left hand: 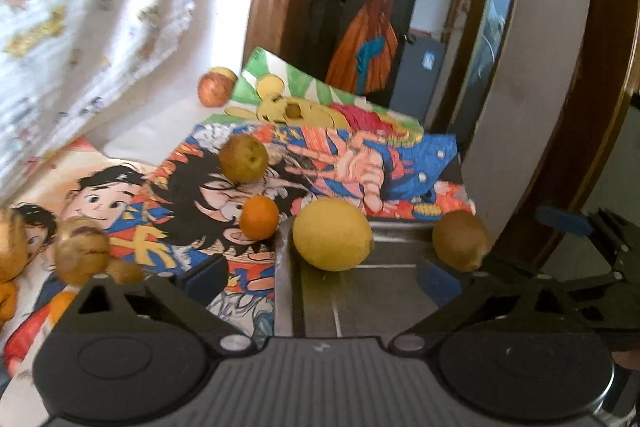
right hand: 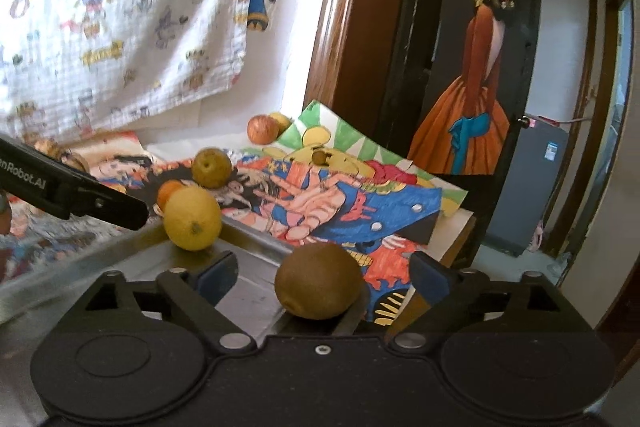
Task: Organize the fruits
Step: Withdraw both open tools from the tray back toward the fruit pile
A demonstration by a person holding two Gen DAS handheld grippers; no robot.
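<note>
The right claw (right hand: 324,279) is spread wide around the kiwi (right hand: 318,281) on the tray's (right hand: 248,287) near-right edge; the left claw (left hand: 320,275) gapes before the lemon (left hand: 332,234). Centre the kiwi, then squeeze gently.

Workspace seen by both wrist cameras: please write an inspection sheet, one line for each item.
Surface: coloured cartoon drawings cover the table; a metal tray lies at the near edge.
Job's things: lemon and kiwi sit on the tray; orange, brownish pear and apple rest on the drawings; blurred brown fruits lie far left.
Clutter: nothing seen beyond the drawings.
Grippers: left gripper open, empty, lemon ahead; right gripper open, kiwi between the fingers, contact cannot be told.
Cables: nothing seen.
Surroundings: printed cloth hanging behind, wooden door frame, painting of a figure in an orange dress.
</note>
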